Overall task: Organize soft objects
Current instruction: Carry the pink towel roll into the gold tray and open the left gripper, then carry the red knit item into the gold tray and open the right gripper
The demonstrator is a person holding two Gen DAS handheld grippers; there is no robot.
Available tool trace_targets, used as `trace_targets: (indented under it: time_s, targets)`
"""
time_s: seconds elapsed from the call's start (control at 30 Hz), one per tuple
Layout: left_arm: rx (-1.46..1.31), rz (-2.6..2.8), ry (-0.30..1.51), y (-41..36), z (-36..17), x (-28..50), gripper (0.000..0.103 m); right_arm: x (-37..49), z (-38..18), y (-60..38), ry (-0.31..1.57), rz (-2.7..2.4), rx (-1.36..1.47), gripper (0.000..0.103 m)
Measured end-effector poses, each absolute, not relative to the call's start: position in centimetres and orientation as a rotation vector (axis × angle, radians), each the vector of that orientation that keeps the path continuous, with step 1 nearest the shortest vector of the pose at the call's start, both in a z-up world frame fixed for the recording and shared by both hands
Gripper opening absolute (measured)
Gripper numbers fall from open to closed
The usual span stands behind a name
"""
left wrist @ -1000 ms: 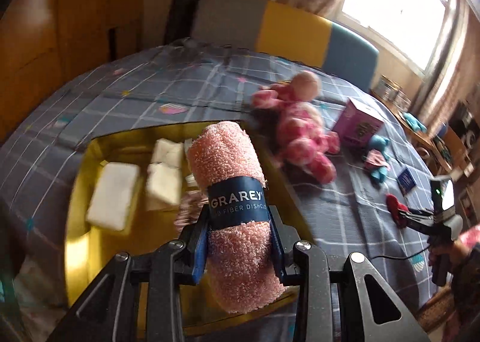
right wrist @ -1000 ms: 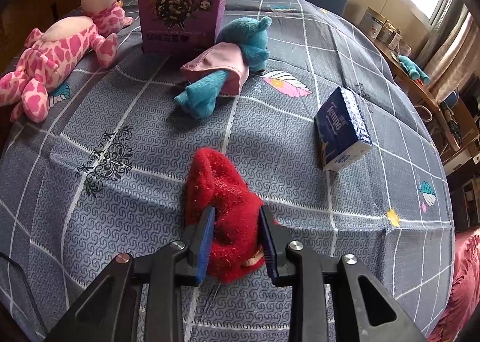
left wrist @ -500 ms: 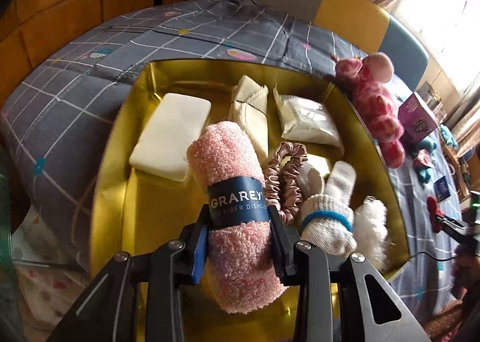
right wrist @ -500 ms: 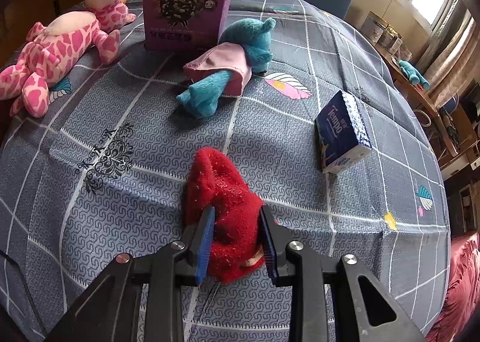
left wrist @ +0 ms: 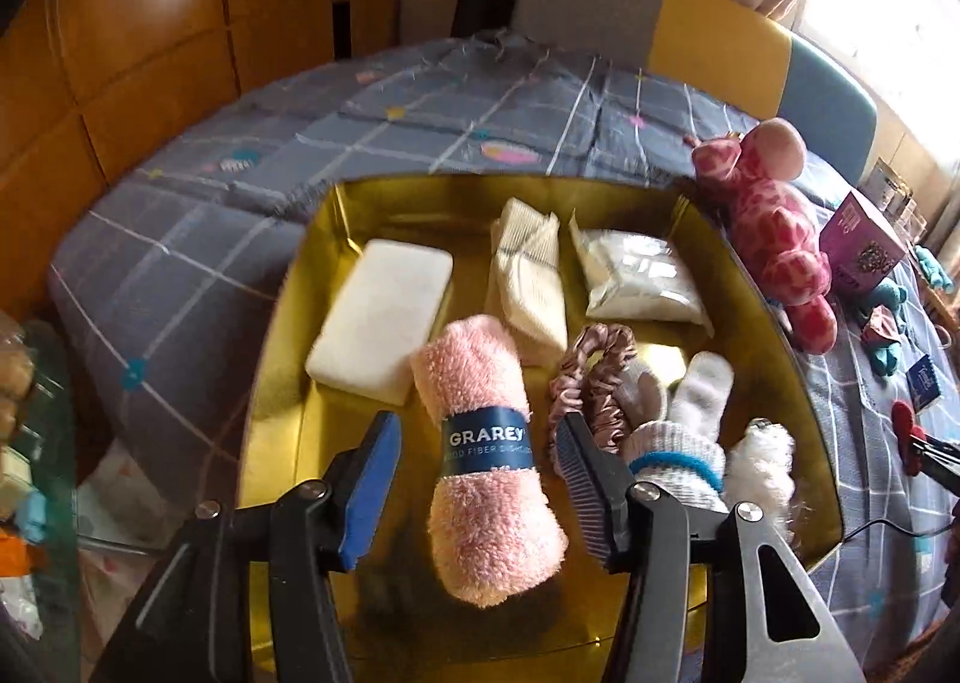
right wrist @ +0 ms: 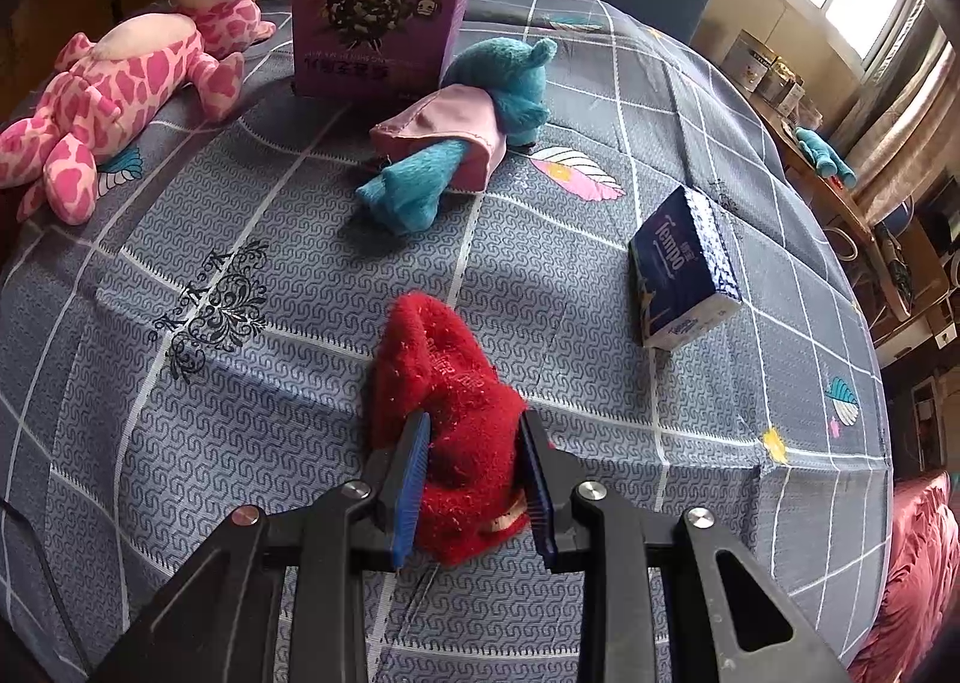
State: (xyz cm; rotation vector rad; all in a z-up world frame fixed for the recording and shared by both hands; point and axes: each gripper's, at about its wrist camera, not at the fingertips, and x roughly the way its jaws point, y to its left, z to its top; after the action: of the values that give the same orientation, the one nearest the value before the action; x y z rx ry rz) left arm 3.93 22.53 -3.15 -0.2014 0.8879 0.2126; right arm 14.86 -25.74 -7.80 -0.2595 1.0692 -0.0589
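Note:
In the left wrist view a rolled pink dishcloth with a dark blue band lies inside the gold tray. My left gripper straddles it with its jaws opening, and both pads stand clear of the roll. Also in the tray are a white sponge, a cream folded cloth, a clear packet, a pink scrunchie and white knit gloves. In the right wrist view my right gripper is shut on a red fuzzy sock resting on the tablecloth.
A pink spotted plush giraffe, a purple box, a teal plush in a pink dress and a blue tissue pack lie on the grey checked tablecloth. Chairs stand behind the table.
My left gripper came down over the tray and its jaws spread apart, letting go of the pink dishcloth roll, which now lies in the tray. My right gripper kept still on the red sock.

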Motion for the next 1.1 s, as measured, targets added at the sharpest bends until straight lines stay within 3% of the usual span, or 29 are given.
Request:
trace_targets:
  time_s: [0.17, 0.77, 1.1]
  targets:
    - [-0.159, 0.206, 0.797, 20.9, -0.9, 2.9, 0.063, 14.7, -7.8, -25.6, 1.067, -0.064, -0.268, 0.029]
    - [-0.116, 0.164, 0.748, 18.9, 1.1, 2.1, 0.063, 14.8, -7.4, -25.0, 1.077, -0.084, -0.285, 0.025]
    - [-0.129, 0.175, 0.740, 19.8, 0.9, 1.9, 0.063, 13.9, 0.2, -23.1, 0.907, 0.010, -0.068, 0.023]
